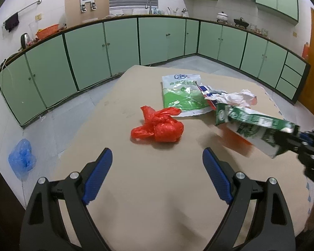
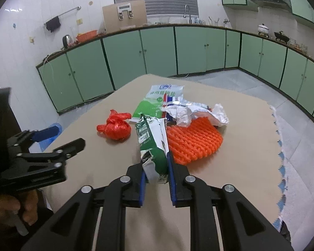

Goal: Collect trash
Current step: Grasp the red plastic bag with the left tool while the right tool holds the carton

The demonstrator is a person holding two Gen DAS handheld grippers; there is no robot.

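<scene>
Kitchen, orange net (image 2: pixel 193 141) rt view only

left gripper (image 1: pixel 157 161): hanging wide open over the table's (image 1: pixel 157 198) near edge | red bag (image 1: pixel 158 126): lying knotted mid-table | green-white pouch (image 1: pixel 181 93): lying flat toward the far edge | right gripper (image 1: pixel 301 142): holding a green carton (image 1: pixel 255 125) at the right edge

left wrist: near, angled down over table (image 1: pixel 157 188) | right wrist: likewise | shared: red bag (image 1: pixel 159 128), cabinets (image 1: pixel 83 50)
</scene>
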